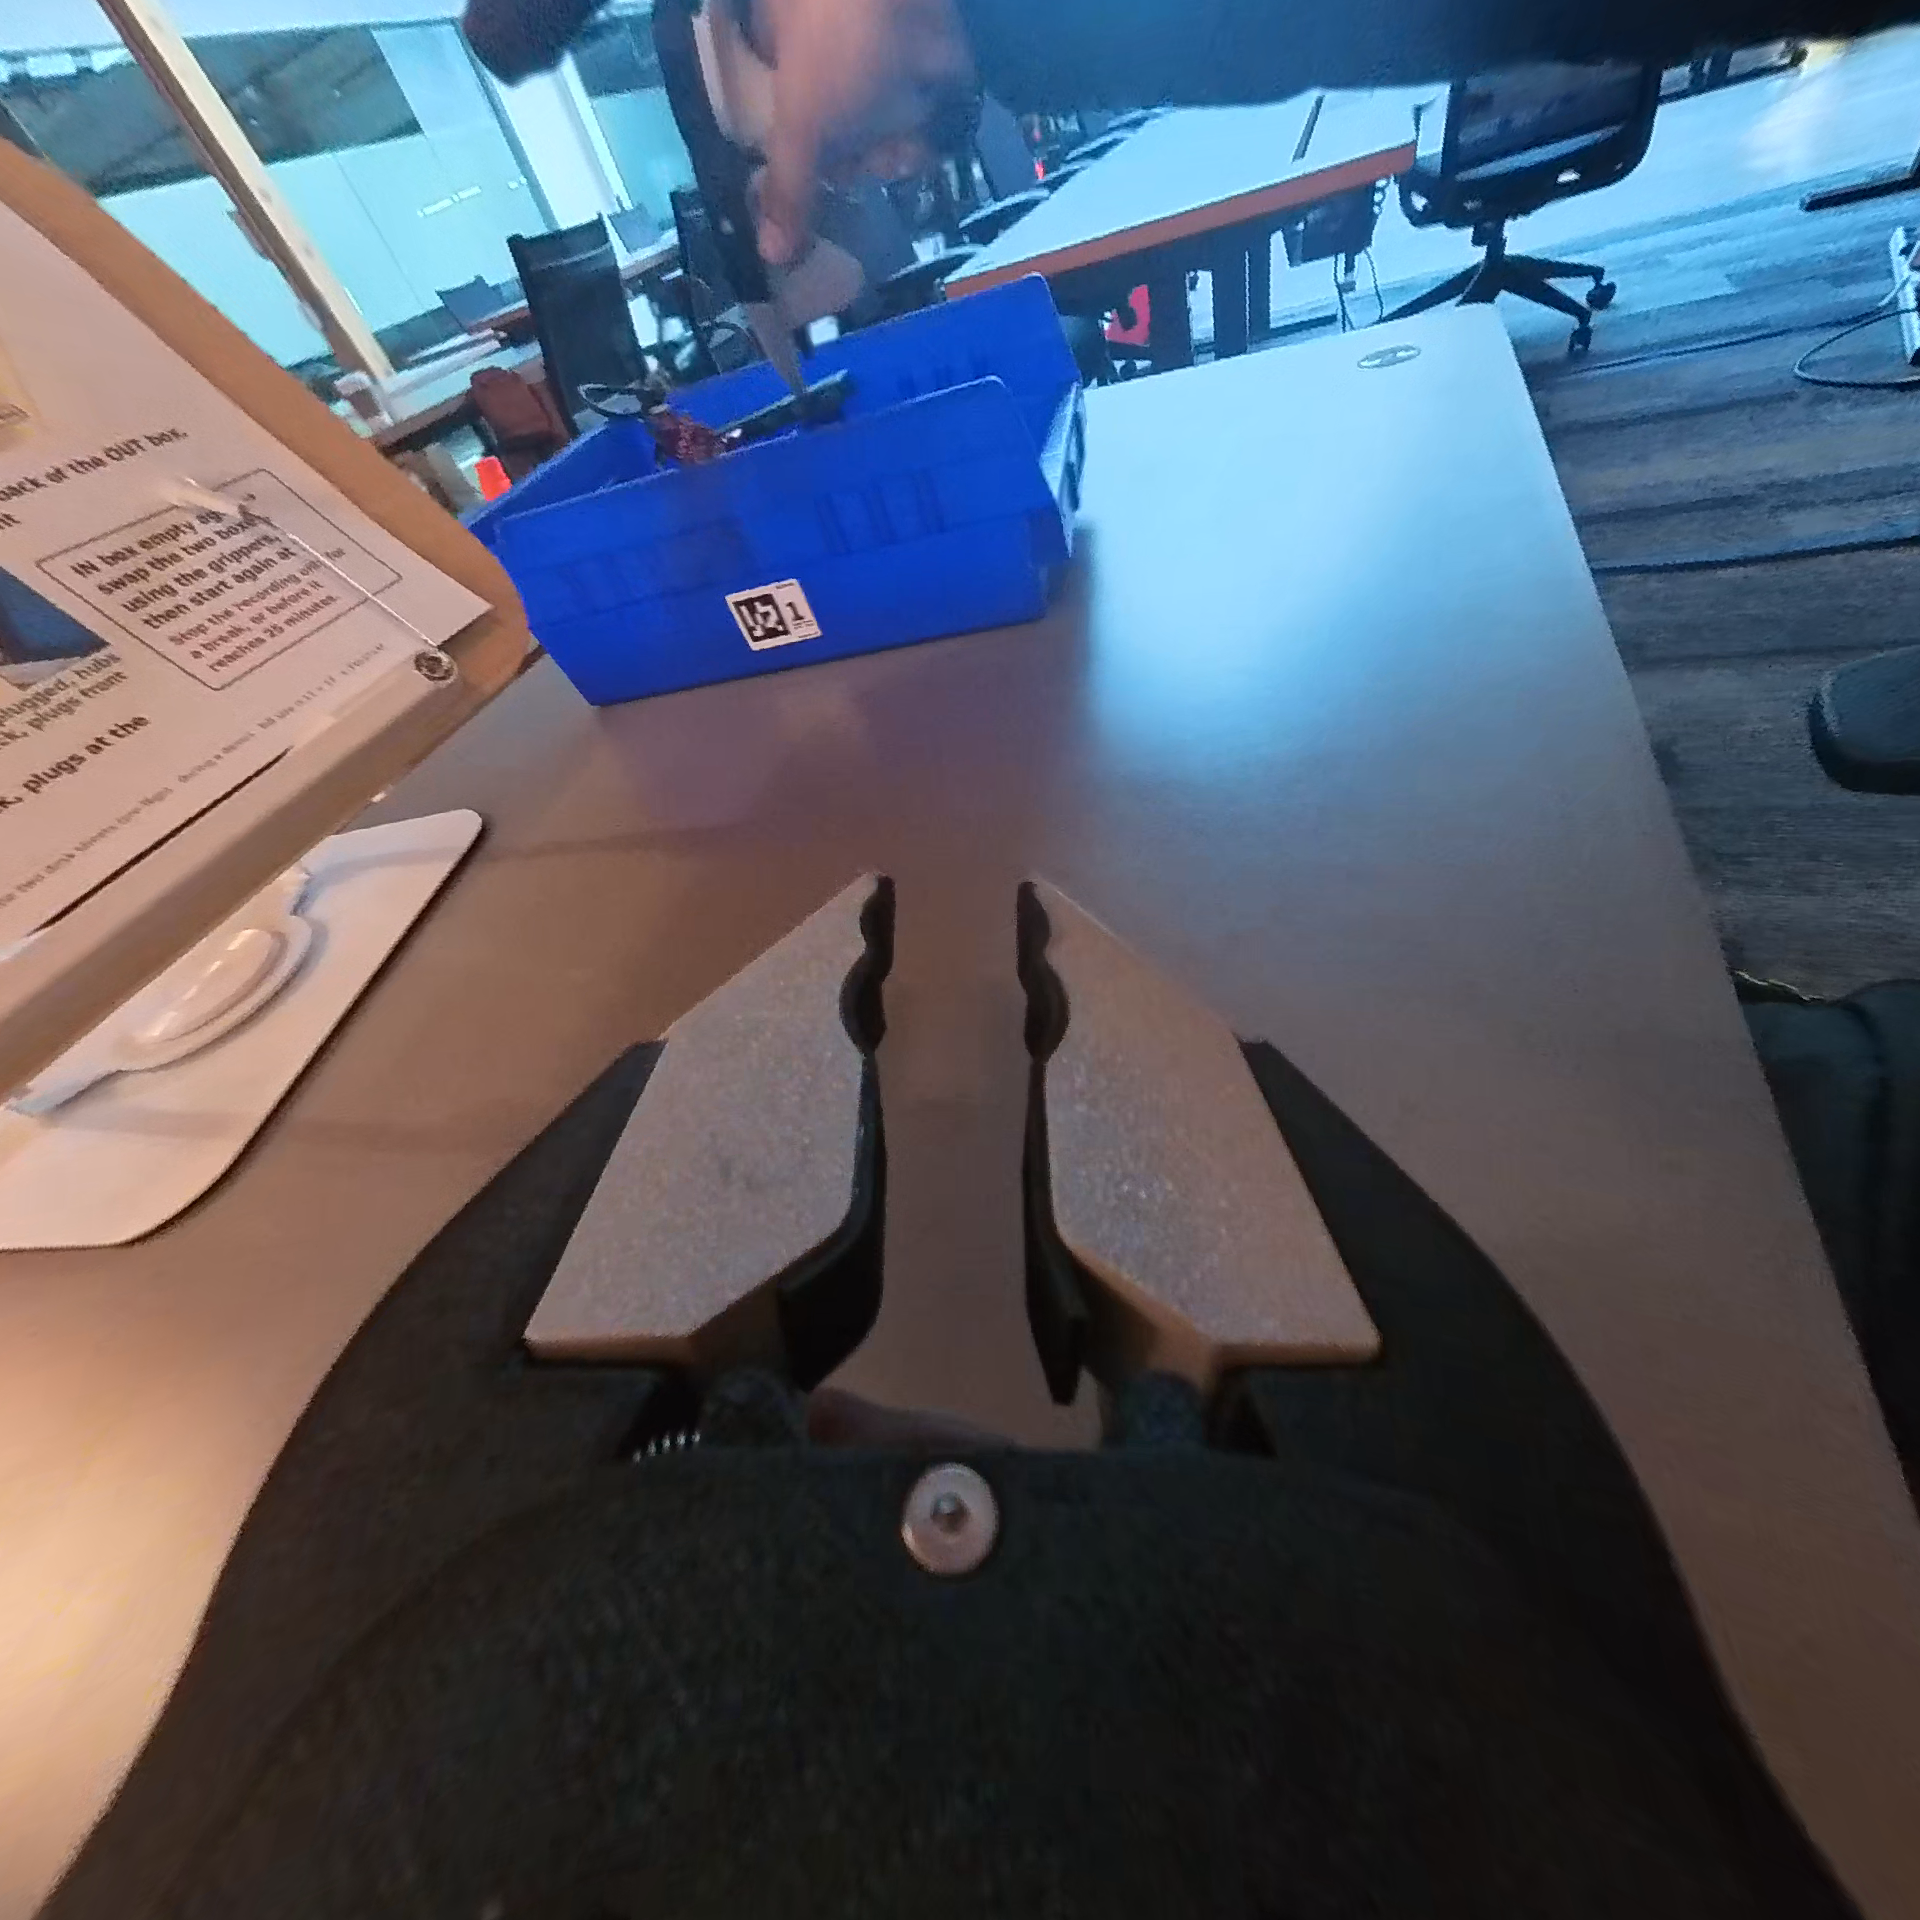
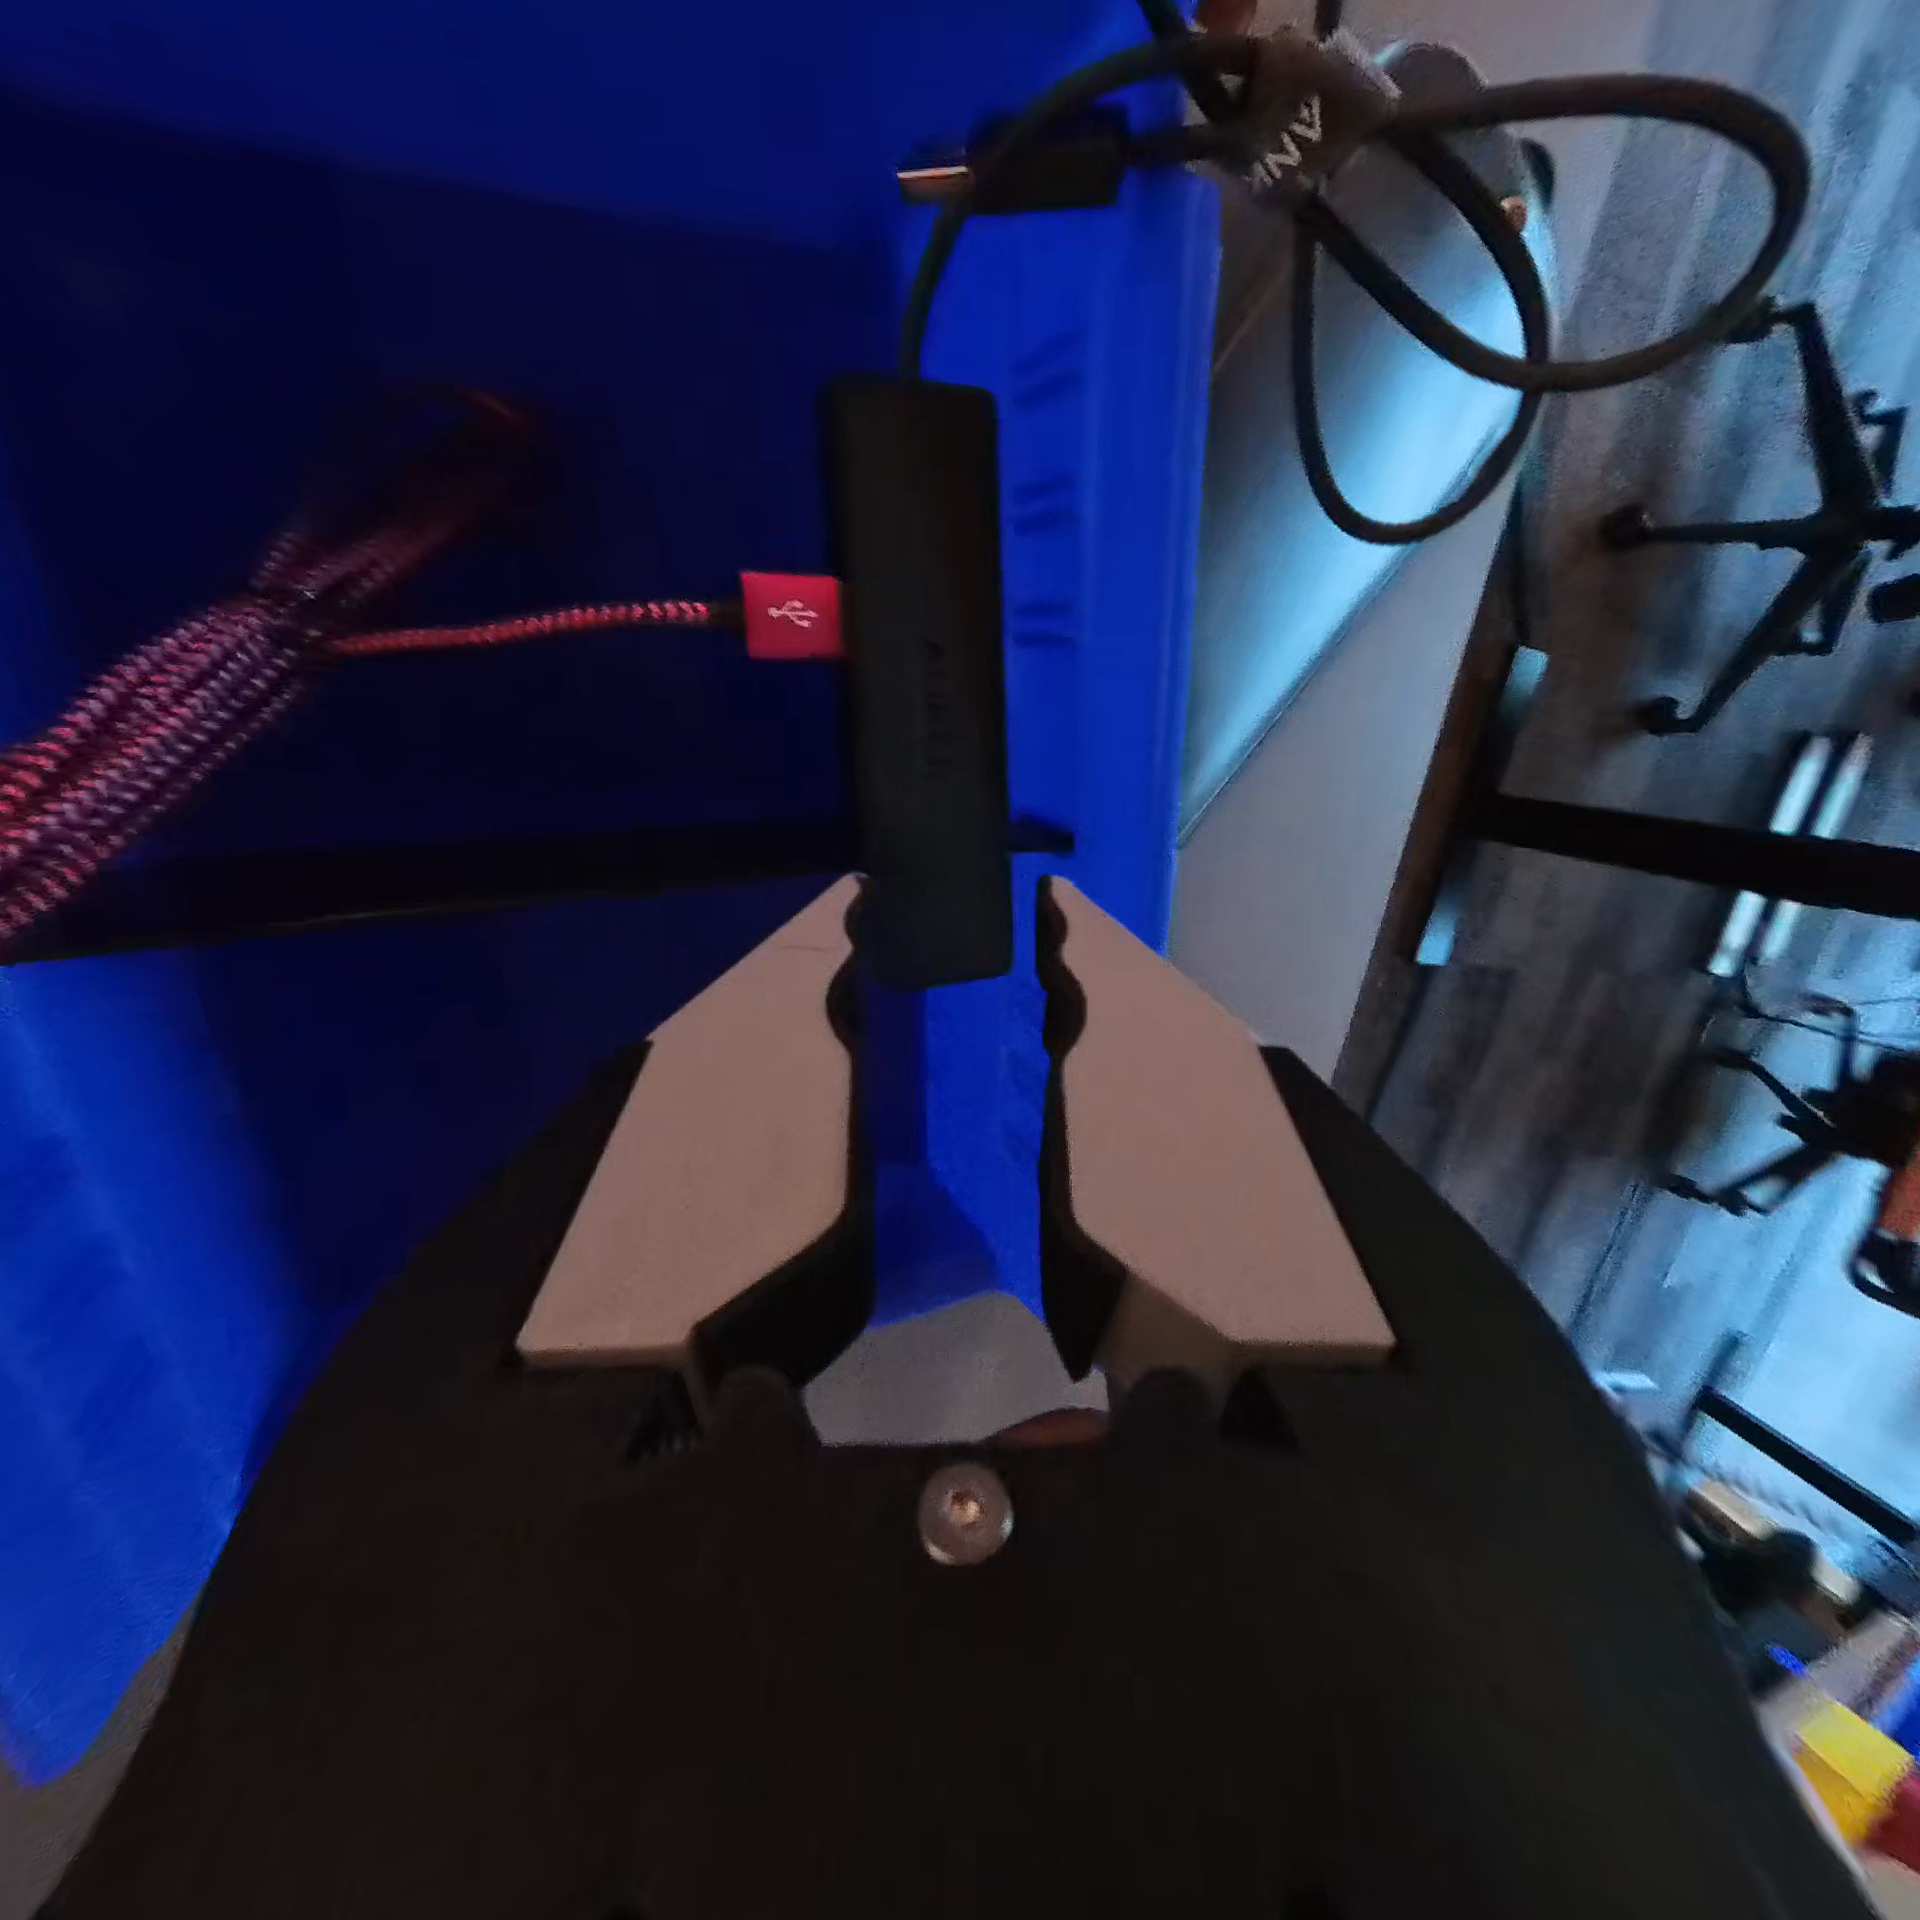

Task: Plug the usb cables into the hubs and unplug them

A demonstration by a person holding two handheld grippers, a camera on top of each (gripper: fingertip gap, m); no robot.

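Observation:
In the right wrist view my right gripper (image 2: 945,914) is shut on the near end of a black USB hub (image 2: 920,644), held over a blue bin (image 2: 416,260). A red USB plug (image 2: 792,615) sits in the hub's left side, and its red braided cable (image 2: 156,727) trails into the bin. The hub's own dark cable (image 2: 1558,208) loops past the bin wall. In the left wrist view my left gripper (image 1: 956,914) is open and empty, low over the grey table (image 1: 1299,727). Far ahead, the right gripper (image 1: 790,364) reaches down into the blue bins (image 1: 790,540).
An instruction sheet on a stand (image 1: 156,582) with a white base (image 1: 208,1039) stands at the left of the table. A tag sticker (image 1: 774,615) is on the front bin. Office desks and chairs (image 1: 1527,156) stand beyond the table. The tips of one gripper are about 45 cm away from the tips of the other.

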